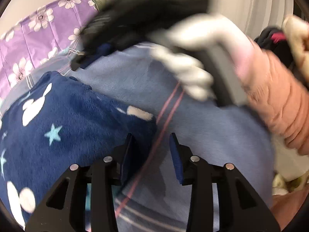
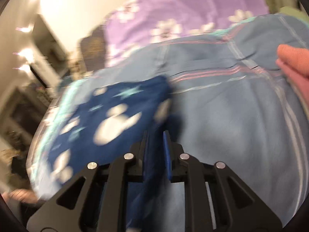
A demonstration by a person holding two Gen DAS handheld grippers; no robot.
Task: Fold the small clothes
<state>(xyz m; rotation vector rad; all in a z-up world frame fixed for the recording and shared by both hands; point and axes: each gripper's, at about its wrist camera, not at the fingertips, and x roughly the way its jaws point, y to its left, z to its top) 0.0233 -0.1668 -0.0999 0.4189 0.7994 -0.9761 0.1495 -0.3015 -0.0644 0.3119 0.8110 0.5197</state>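
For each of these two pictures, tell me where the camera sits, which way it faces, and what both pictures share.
Left wrist: on the left tongs, angled down at the fleece on the blue sheet; the right tongs, gloved hand and pink sleeve cross above.
Right wrist: on the right tongs, angled down across the bed, blurred; navy cloth hangs between its pads; a pink sleeve at right.
Shared: fleece, blue sheet, purple floral cover.

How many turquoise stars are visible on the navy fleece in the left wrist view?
2. One whole star sits mid-garment on the navy fleece; a second is cut off at the picture's left edge. Others may be hidden under folds or the left gripper.
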